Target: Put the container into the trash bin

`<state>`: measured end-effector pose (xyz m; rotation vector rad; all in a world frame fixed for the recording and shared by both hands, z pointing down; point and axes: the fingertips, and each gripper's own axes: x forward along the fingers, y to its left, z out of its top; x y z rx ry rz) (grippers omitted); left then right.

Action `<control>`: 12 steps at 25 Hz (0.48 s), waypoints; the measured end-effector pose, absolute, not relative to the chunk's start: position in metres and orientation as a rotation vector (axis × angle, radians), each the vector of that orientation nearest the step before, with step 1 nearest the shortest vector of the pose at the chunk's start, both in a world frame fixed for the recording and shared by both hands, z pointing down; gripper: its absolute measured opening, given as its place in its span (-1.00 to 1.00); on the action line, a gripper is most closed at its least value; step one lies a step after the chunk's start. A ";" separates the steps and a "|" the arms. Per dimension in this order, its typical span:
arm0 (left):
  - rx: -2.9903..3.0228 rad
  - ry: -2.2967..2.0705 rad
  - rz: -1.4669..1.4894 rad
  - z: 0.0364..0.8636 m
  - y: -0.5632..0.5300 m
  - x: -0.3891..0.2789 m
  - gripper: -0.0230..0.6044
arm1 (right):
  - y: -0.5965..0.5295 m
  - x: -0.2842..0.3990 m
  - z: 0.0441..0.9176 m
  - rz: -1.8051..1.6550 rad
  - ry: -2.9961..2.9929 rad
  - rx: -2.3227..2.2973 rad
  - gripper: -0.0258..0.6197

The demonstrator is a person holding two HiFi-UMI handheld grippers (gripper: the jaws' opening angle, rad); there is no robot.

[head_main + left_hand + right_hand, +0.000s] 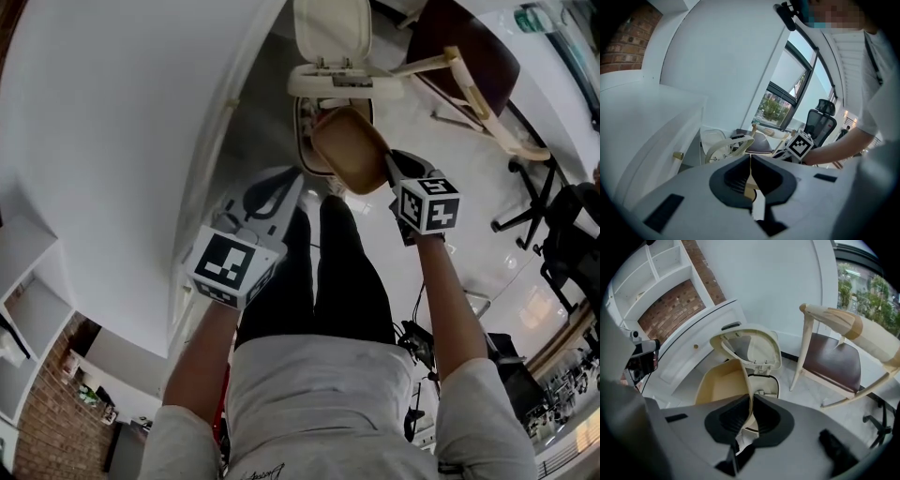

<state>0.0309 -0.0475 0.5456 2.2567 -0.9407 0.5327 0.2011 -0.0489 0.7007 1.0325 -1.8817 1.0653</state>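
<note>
The left gripper (277, 192) hung beside the white cabinet (112, 141). Its jaws were pressed together on nothing, probably held aside because one claw was enough for this job. Just to its right the bin (301, 141) stood on the floor with its lid (330, 28) tipped up and back, which left the mouth open to take the load. The container (349, 148), a tan tub, hung tilted at that mouth, seemingly right above it, so that it would likely fall inside once let go. The right gripper (392, 171) pinched one thin wall of the tub at the rim between its closed jaws. This edge grip left the tub's body out ahead of the claw. Farther right a chair (478, 56) stood apart from the bin, out of the path.
</note>
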 end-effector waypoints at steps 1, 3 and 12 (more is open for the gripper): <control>2.250 -0.943 0.533 0.550 -0.048 0.031 -0.87 | -0.049 0.202 0.706 1.069 -1.876 1.036 -0.78; 2.238 -0.948 0.531 0.556 -0.047 0.031 -0.87 | -0.050 0.204 0.717 1.077 -1.864 1.041 -0.78; 2.209 -0.958 0.507 0.575 -0.045 0.028 -0.87 | -0.054 0.207 0.761 1.103 -1.820 1.068 -0.78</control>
